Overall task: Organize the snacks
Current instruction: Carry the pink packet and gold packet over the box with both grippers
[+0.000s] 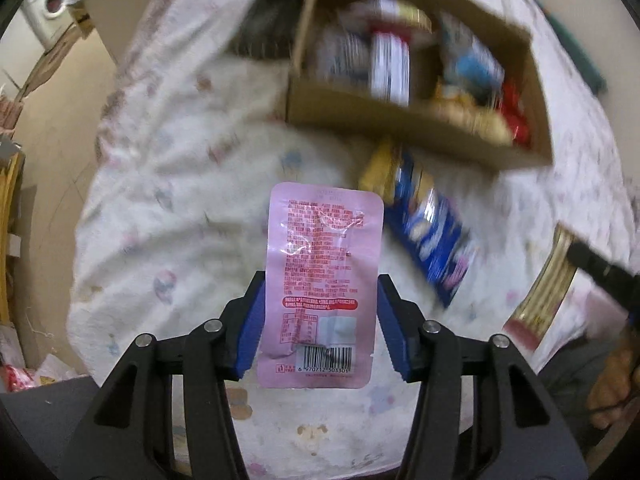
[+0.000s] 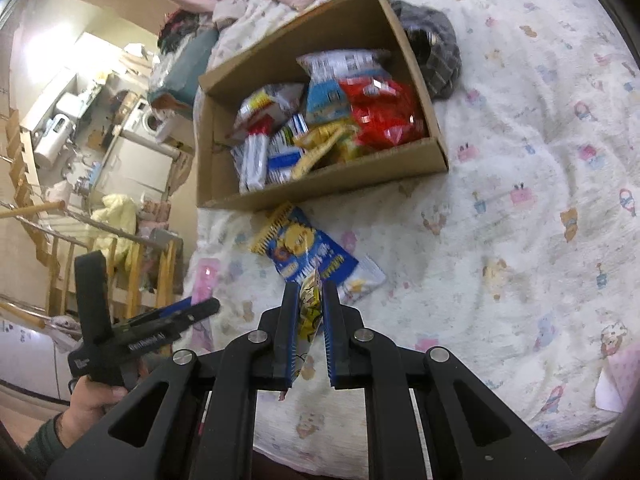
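Left gripper [image 1: 318,320] clamped on pink packet [image 1: 322,280]; right gripper [image 2: 311,332] pinching yellow packet [image 2: 310,312], both above bedsheet [image 2: 520,200]. Step: carrying snacks to cardboard box [image 2: 328,184], far side. Blue packet [image 2: 316,256] loose just near of box. Next: reach over near wall, release inside.

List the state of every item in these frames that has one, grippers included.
Left gripper: shut on pink packet, held off the bedspread.
Right gripper: shut on yellow packet.
Cardboard box: open-topped, partly filled with snacks.
Blue snack bag: lying flat on the bedspread, outside the box.
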The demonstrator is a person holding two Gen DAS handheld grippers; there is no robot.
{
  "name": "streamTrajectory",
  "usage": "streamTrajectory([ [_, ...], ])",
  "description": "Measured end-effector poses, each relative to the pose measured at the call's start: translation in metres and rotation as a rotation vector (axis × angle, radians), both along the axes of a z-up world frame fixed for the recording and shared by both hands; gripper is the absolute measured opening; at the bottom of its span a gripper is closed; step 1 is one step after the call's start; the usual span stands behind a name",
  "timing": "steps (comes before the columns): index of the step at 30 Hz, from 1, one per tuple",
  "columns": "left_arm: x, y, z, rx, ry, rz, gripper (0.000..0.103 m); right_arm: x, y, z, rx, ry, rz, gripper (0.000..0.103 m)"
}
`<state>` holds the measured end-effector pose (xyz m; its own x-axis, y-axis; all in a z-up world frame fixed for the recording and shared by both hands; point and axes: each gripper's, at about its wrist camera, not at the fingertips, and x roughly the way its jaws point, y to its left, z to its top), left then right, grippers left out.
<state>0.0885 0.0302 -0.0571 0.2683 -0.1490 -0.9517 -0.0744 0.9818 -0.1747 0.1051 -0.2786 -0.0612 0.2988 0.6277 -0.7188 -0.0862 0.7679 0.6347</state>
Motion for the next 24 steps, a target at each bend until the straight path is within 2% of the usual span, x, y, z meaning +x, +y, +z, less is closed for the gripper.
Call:
streamTrajectory([
  [4,0.020,-0.001,0.031,-0.029,-0.070,0.022,0.049,0.010,-0.004,0.018,0.023,-0.042,-0.022,0.012],
  [10,0.060,-0.006,0.066,-0.024,-0.141,0.020,0.049,0.037,-0.002,0.045,0.021,-0.087,-0.038,0.012],
  [18,0.108,-0.017,0.084,-0.024,-0.203,0.008,0.049,0.091,0.004,0.077,-0.025,-0.168,-0.071,0.012],
  [24,0.136,-0.028,0.081,0.005,-0.256,-0.012,0.049,0.121,0.006,0.068,-0.009,-0.180,-0.088,0.012],
])
